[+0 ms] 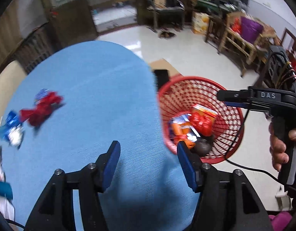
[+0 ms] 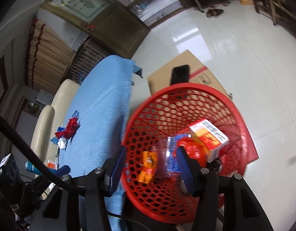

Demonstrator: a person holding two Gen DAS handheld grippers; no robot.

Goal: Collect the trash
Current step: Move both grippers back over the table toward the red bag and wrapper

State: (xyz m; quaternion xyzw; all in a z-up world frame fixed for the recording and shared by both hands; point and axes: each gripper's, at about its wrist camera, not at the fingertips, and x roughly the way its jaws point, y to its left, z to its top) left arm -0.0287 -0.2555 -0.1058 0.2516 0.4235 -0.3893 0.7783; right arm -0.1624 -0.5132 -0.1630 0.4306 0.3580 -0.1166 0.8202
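The blue-covered table [image 1: 86,96] fills most of your left view, and the red mesh basket [image 1: 188,80] stands on the floor just beside its edge — set low and close, I judge, so trash can be carried off the cloth and dropped straight in. It already holds a small orange-and-white carton [image 2: 209,136], a red crumpled wrapper [image 1: 200,122] and an orange packet [image 2: 148,165], so part of the job looks done.

What remains sits well apart from the basket, at the far left of the cloth: a red wrapper [image 1: 41,108] with a blue-and-white scrap [image 1: 11,129] touching it, both blurred.

Your left gripper [image 1: 148,150] hangs over the table's near edge with its jaws partly open and nothing between them — only cloth and basket rim show in the gap. Your right gripper [image 2: 150,158] points down into the basket mouth, jaws likewise partly open and gripping nothing; the packets seen between its blue pads [image 2: 183,168] lie below in the basket, or perhaps falling, not pressed by them.

With both tongs free, the red wrapper is the sensible next target for the left.
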